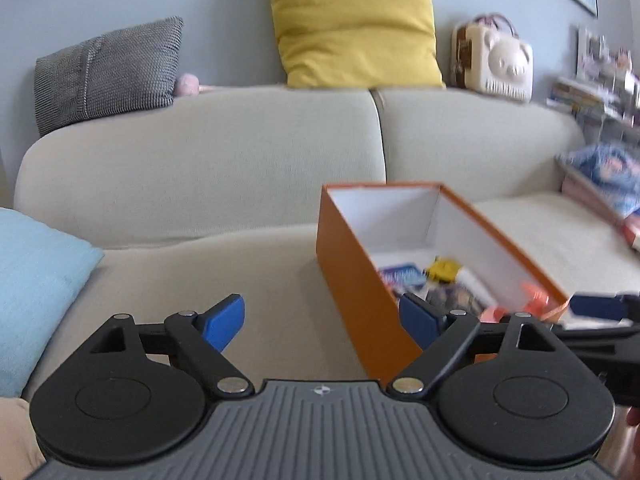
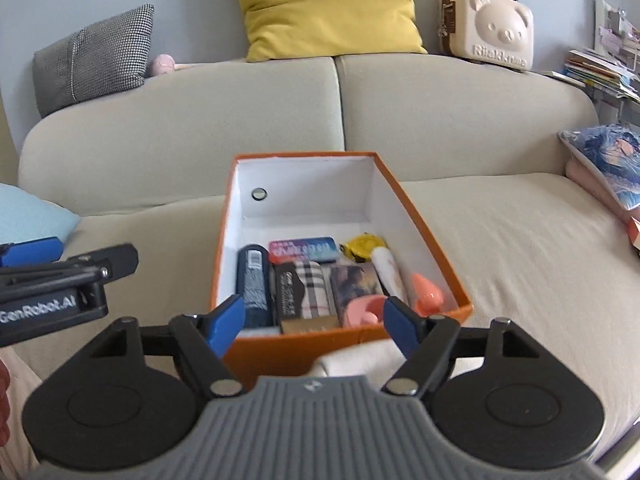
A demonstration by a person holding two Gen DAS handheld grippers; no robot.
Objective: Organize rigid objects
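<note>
An orange box (image 2: 424, 220) with white inner walls stands on the beige sofa seat (image 2: 520, 248). It holds several items: a dark blue cylinder (image 2: 253, 280), a plaid pack (image 2: 306, 292), a pink-blue flat case (image 2: 304, 249), a yellow tape measure (image 2: 362, 245), a white tube (image 2: 390, 276) and pink-orange pieces (image 2: 428, 290). My right gripper (image 2: 314, 326) is open and empty at the box's near end. My left gripper (image 1: 324, 322) is open and empty, left of the box (image 1: 360, 280), and also shows at the left of the right wrist view (image 2: 30, 252).
A yellow cushion (image 2: 324, 4) and a grey cushion (image 2: 96, 56) lean on the sofa back. A cream bear-faced case (image 2: 492, 32) sits at the back right. A light blue cushion (image 1: 36, 288) lies at the left. Books and a printed bag (image 2: 608, 160) lie at the right.
</note>
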